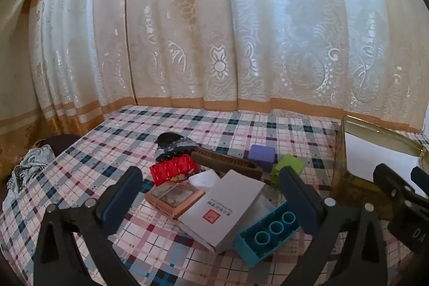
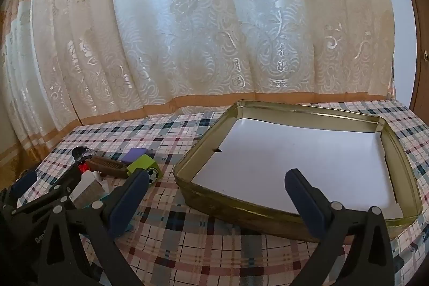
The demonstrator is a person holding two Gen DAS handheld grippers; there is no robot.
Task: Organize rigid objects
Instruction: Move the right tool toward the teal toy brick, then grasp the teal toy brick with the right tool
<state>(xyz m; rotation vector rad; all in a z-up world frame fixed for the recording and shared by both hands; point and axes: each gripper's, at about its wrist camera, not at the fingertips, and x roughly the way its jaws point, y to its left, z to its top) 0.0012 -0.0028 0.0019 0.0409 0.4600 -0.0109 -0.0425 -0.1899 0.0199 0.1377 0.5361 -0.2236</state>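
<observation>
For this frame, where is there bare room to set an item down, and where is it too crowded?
The tin tray is open: its white liner shows nothing lying on it. Bare checked tablecloth also runs in front of the tray's near wall. Crowded: the pile with the teal brick, white booklet, red block, comb, purple cube and green block.

Left black two-finger gripper with blue pads (image 1: 211, 195): jaws spread wide, nothing between them, angled forward and slightly down. Right black two-finger gripper with blue pads (image 2: 217, 195): same, jaws wide apart, empty, hovering. The two sit side by side, near each other; each shows at the edge of the other's view.
</observation>
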